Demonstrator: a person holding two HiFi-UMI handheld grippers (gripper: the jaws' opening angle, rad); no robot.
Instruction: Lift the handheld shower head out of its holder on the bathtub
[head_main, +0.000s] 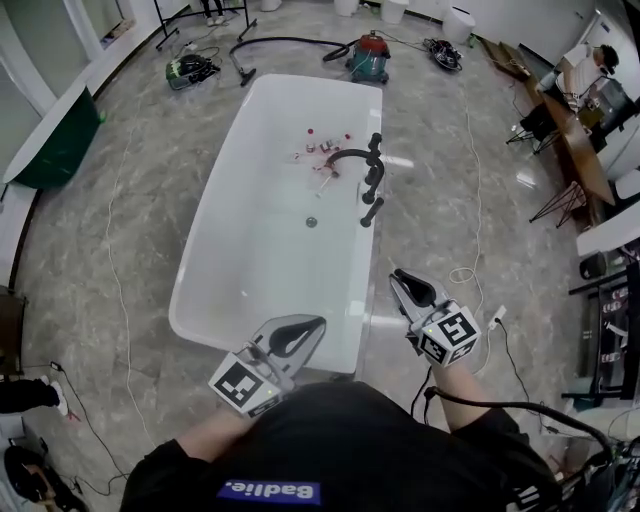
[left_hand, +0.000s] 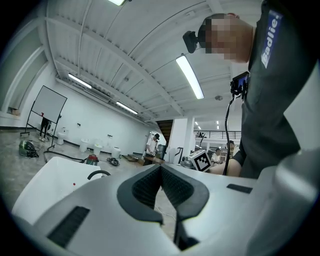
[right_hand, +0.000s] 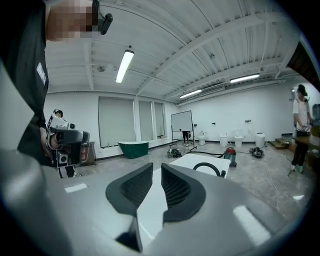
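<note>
On the right-hand rim of the white bathtub (head_main: 262, 240), the black handheld shower head (head_main: 372, 211) sat in its holder just below the faucet (head_main: 352, 155), its long axis apparently running along the rim. It lay well ahead of both tools. The right gripper (head_main: 408, 285) was nearer, jaws slightly apart and empty, while the left gripper (head_main: 303, 332) had its jaws together on nothing.

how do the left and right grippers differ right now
The left gripper has its jaws pressed together; the right gripper has its jaws a narrow gap apart. In the head view the left gripper shows over the near rim of the white bathtub, while the right gripper is past the tub's right edge, over the floor. Both hold nothing.
</note>
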